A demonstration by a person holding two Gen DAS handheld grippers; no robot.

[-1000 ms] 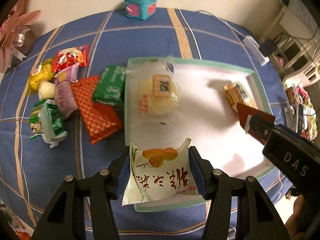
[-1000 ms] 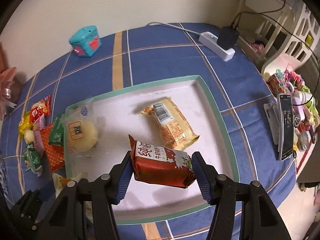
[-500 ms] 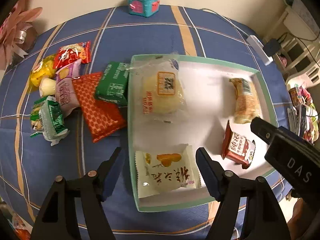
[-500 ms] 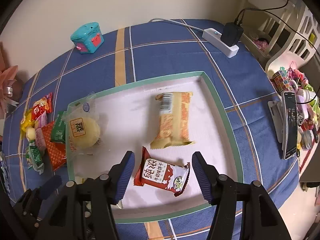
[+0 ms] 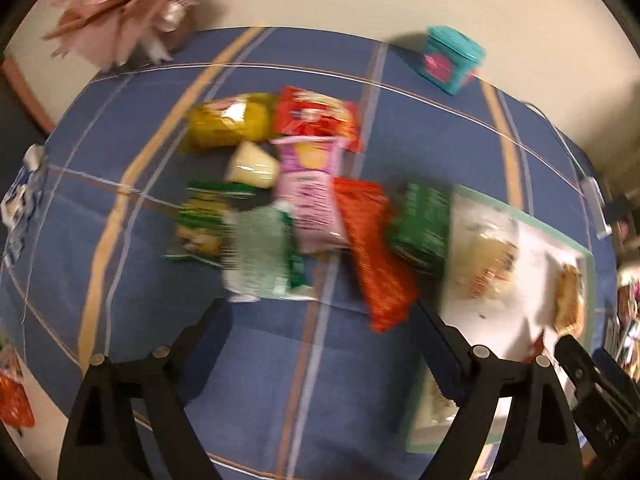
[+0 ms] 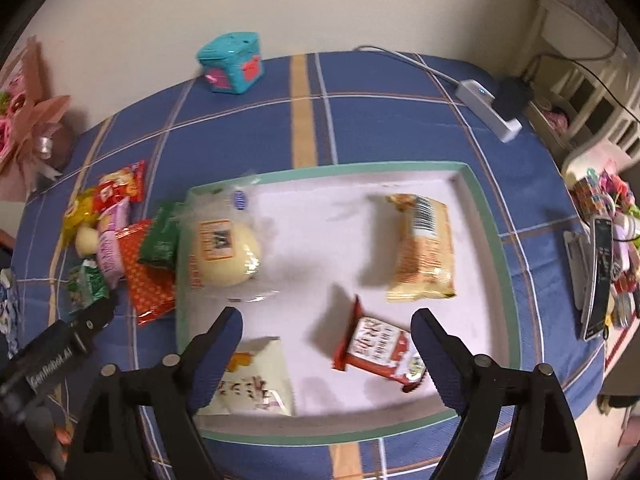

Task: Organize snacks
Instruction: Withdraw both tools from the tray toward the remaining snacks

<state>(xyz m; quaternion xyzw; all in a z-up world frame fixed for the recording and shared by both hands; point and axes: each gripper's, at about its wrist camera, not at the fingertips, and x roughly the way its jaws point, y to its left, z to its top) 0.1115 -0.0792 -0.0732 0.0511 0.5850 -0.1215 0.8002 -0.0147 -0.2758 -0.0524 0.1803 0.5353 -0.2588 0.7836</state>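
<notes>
Snacks (image 5: pixel 320 200) lie heaped beside the tray (image 6: pixel 494 240); both grippers (image 5: pixel 320 344) (image 6: pixel 326 344) have just been opening, empty.

Each hand-held gripper is black plastic, the left hand-held gripper (image 5: pixel 322 340) and the right hand-held gripper (image 6: pixel 326 342) alike. Dark blue ribbed pads line the fingers (image 6: pixel 218 346). Silver screws dot the arms, and white lettering marks the body
</notes>
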